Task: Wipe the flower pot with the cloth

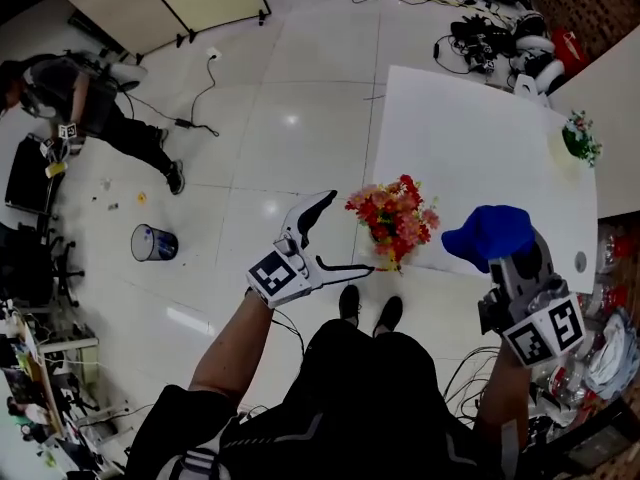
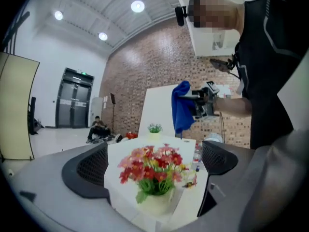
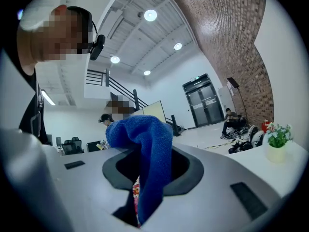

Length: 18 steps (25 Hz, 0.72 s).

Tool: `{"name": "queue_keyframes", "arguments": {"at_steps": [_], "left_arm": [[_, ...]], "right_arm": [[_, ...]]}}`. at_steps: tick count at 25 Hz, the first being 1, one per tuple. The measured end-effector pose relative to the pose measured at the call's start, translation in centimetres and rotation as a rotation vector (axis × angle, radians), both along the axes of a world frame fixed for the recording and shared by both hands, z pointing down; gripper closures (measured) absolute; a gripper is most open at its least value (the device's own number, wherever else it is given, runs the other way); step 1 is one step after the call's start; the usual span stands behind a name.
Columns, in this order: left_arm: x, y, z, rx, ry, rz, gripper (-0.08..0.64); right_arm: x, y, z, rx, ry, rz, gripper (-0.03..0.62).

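A pale pot of red and pink flowers (image 1: 393, 218) stands at the near left corner of the white table (image 1: 470, 138). My left gripper (image 1: 350, 233) is open just to its left, jaws spread wide and pointing at it. In the left gripper view the flower pot (image 2: 157, 202) shows between the jaws of the left gripper (image 2: 152, 166), and neither pad touches it. My right gripper (image 1: 520, 268) is to the right of the flowers, shut on a blue cloth (image 1: 490, 233). In the right gripper view that cloth (image 3: 145, 153) hangs out of the right gripper (image 3: 152, 170) and hides most of what lies ahead.
A small green plant in a white pot (image 1: 578, 138) stands at the table's far right. On the floor are a blue bucket (image 1: 154, 243), a crouching person (image 1: 60, 93) at left and cables and gear (image 1: 490, 43) behind the table. Clutter (image 1: 600, 348) lies at right.
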<state>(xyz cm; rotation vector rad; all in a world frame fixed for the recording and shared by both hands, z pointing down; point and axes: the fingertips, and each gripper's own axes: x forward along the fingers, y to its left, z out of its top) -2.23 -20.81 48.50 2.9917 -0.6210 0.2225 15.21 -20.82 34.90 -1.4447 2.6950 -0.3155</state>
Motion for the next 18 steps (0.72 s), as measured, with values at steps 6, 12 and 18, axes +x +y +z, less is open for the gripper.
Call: {"name": "queue_keyframes", "arguments": {"at_steps": [6,12,18], "left_arm": [[0.8,-0.7,9.0,-0.077,-0.035,0.111,-0.035],[3.1,-1.5,16.5,-0.037,-0.103,0.186,-0.035],[5.4,-2.5,19.1,0.005,-0.097,0.24,-0.035]], "right_arm": [[-0.7,-0.7,2.6,-0.022,0.046,0.024,0.502],[0.0,-0.6,6.6,-0.023,0.095,0.043,0.502],[0.5,-0.4,10.2,-0.033,0.093,0.061,0.502]]}}
